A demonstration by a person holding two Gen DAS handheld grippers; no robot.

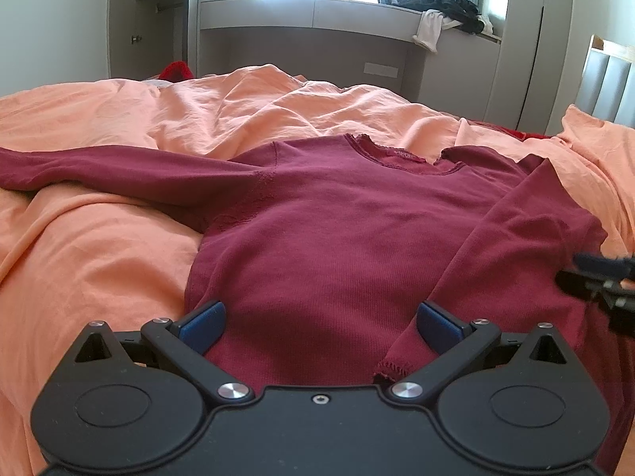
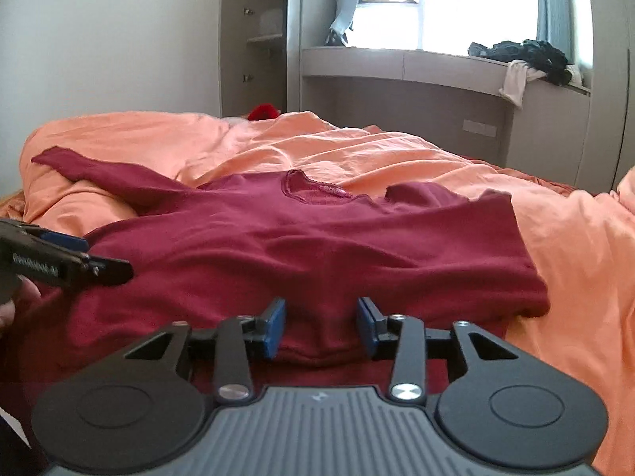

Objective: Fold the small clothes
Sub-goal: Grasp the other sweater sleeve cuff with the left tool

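A maroon long-sleeved shirt (image 1: 337, 218) (image 2: 297, 246) lies front up on the bed, collar away from me. Its left sleeve (image 1: 119, 174) stretches out to the left. The other sleeve (image 1: 496, 238) is folded in across the body, with its frayed cuff (image 1: 393, 369) near the hem. My left gripper (image 1: 317, 313) hovers over the hem with its blue pads wide apart and nothing gripped; it also shows in the right wrist view (image 2: 71, 261). My right gripper (image 2: 321, 309) is over the shirt's lower right part, jaws partly apart with fabric below them, not pinched. It shows at the edge of the left wrist view (image 1: 595, 277).
A rumpled orange duvet (image 1: 99, 258) covers the bed. Behind it is a grey window bench (image 1: 317, 12) with a pile of dark and white clothes (image 1: 436, 4) (image 2: 528, 55). Open wardrobe shelves (image 1: 158, 8) stand at the back left, and a headboard (image 1: 607, 75) at the right.
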